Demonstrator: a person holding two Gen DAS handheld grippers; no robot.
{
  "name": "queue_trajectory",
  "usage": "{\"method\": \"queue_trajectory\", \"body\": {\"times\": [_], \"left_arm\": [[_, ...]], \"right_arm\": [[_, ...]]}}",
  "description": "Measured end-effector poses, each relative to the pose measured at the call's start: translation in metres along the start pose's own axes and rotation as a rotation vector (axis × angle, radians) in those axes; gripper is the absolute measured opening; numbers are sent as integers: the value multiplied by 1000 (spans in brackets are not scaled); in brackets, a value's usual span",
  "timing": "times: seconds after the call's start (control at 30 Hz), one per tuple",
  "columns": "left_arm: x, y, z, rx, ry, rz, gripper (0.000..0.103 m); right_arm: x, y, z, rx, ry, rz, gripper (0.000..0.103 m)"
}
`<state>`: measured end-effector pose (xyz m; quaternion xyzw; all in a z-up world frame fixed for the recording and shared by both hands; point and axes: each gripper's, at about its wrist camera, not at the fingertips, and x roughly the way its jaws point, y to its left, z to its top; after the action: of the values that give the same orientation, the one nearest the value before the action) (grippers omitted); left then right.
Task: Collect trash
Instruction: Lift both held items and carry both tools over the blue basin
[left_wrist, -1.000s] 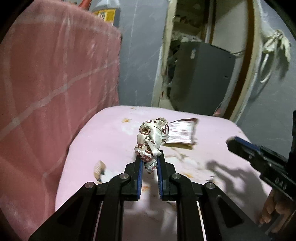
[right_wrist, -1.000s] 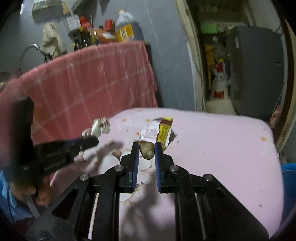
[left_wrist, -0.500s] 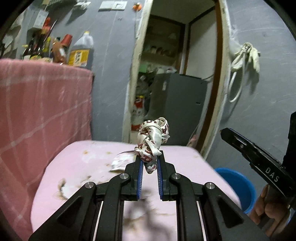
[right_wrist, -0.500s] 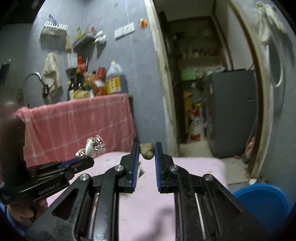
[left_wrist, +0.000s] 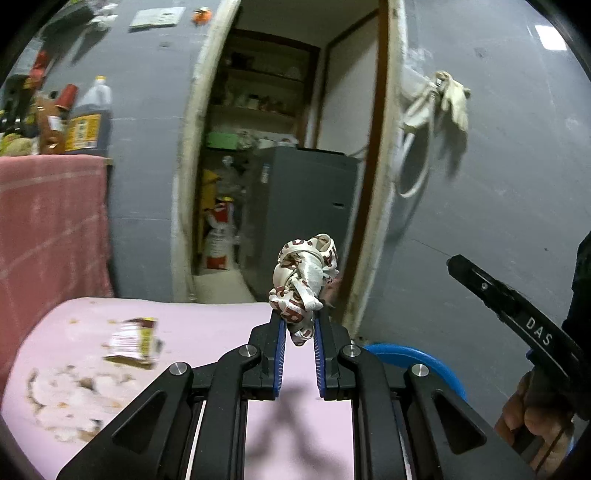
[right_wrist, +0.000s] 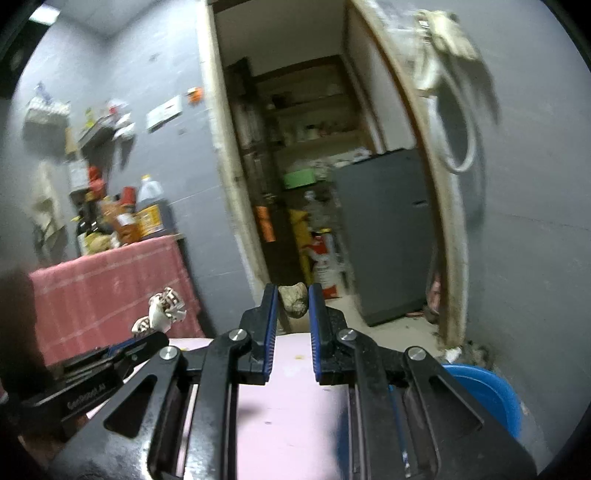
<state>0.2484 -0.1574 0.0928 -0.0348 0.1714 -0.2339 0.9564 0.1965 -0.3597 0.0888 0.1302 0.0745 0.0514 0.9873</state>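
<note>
A knotted wrapper (left_wrist: 303, 280) is clamped in the left gripper (left_wrist: 298, 330), a brownish scrap (right_wrist: 293, 299) in the right gripper (right_wrist: 291, 314), both raised above the pink table (left_wrist: 207, 325). Transport is judged underway; carriage past the table's right edge to the blue bin (right_wrist: 484, 395) is called for next.

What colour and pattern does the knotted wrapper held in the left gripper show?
White with dark red lettering on the knotted wrapper, clearest in the left wrist view.

A pink table (left_wrist: 207, 325) is carrying a flattened snack wrapper (left_wrist: 133, 341) lying near its left side, with crumbs and brownish stains (left_wrist: 70, 398) (smeared, partly blurred) spreading just beside it.
</note>
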Motion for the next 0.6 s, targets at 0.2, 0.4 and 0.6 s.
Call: {"method": "queue_trajectory", "body": {"times": [0.2, 0.4, 0.6], "left_arm": [[31, -36, -8, 42, 68, -57, 11], [61, -59, -17, 58, 159, -93, 11], [89, -62, -23, 21, 268, -122, 11]], "right_arm": [[-3, -39, -1, 44, 46, -73, 16], [2, -71, -8, 96, 122, -135, 16], [14, -91, -21, 173, 194, -150, 16]]}}
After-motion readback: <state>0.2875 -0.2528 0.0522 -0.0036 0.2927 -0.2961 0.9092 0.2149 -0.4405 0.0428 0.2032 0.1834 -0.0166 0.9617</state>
